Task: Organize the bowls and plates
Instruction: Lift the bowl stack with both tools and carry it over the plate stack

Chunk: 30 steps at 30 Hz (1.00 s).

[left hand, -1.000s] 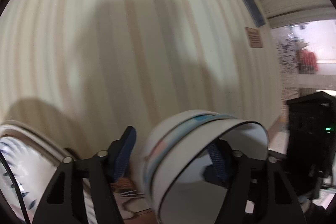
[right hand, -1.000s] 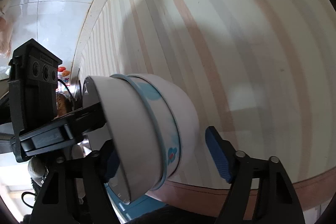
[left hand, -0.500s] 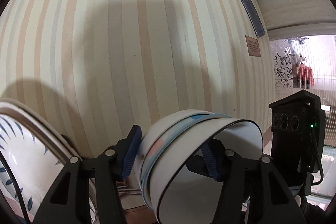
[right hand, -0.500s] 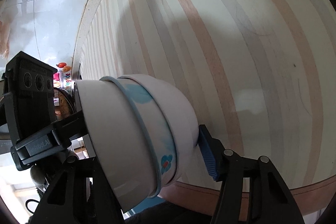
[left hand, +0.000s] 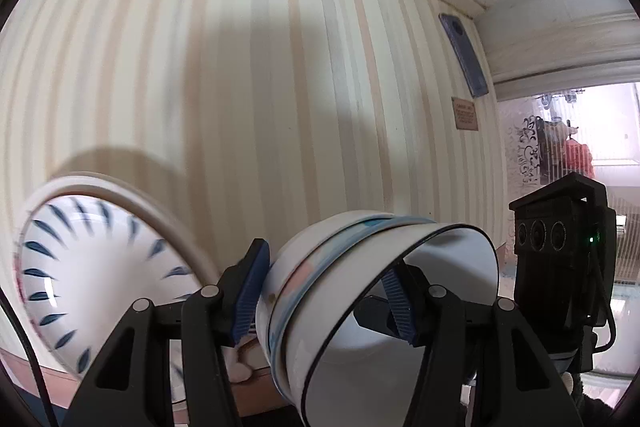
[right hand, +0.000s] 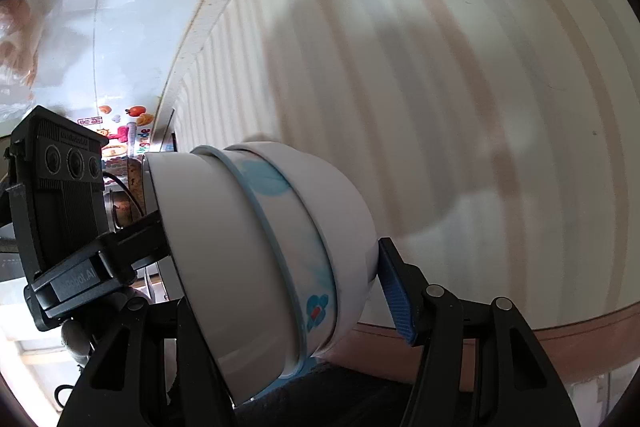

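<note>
Three nested bowls, tipped on their side in mid-air, are gripped from both ends. Going left to right in the left wrist view: a plate w/ blue leaf marks [left hand: 100,267] is blurred at the left edge, close beside the left hand-held gripper [left hand: 324,291], which pinches the stack of bowls [left hand: 360,299], one blue pad [left hand: 250,291] on the outer base, the other inside the rim. Further right, the black camera housing [left hand: 560,259] of the other tool. In the right wrist view the right hand-held gripper [right hand: 280,303] clamps the same stack of bowls [right hand: 260,259], one finger hidden behind it, the other pad [right hand: 394,297] on the base. Striped wall [right hand: 440,67] behind; no desk visible.

Risks, as judgement: bowls on their side can slide apart if either grip loosens; pulling the two tools at different speeds could twist the stack loose; the plate is near enough to knock.
</note>
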### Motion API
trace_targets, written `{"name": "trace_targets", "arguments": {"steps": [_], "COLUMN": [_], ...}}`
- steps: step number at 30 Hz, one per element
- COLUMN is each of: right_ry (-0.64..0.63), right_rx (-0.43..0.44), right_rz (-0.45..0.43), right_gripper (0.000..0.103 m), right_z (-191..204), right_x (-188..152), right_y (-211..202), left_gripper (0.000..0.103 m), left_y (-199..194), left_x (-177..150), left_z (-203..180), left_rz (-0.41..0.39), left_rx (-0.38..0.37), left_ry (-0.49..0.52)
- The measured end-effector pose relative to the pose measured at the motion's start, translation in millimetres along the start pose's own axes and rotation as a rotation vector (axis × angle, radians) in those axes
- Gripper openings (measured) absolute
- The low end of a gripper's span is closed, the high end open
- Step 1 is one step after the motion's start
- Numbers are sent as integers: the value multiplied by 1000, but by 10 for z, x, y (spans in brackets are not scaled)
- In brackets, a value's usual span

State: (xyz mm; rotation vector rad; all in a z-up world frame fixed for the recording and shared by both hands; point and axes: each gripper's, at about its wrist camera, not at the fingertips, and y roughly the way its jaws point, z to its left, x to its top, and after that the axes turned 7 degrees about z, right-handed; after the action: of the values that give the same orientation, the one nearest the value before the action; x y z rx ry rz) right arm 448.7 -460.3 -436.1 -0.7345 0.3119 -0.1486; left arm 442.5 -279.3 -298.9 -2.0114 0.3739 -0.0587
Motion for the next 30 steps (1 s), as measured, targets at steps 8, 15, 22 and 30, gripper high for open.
{"name": "trace_targets", "arguments": {"steps": [8, 15, 22, 30], "right_ry": [-26, -62, -87, -87], "right_rx": [25, 21, 0, -14], "right_rz": [14, 50, 90, 123], "right_gripper": [60, 60, 60, 60], "right_z": [519, 896, 1189, 1258], "right_x": [0, 85, 177, 219], "right_y": [339, 744, 1151, 1436], "left_gripper": [53, 53, 53, 53], "left_y": [-410, -592, -616, -567], "left_x": [-98, -151, -183, -244], "left_z": [461, 934, 1322, 1567], "left_rz": [-36, -60, -72, -62], "left_rx": [14, 27, 25, 37], "left_ry": [-9, -61, -126, -150]}}
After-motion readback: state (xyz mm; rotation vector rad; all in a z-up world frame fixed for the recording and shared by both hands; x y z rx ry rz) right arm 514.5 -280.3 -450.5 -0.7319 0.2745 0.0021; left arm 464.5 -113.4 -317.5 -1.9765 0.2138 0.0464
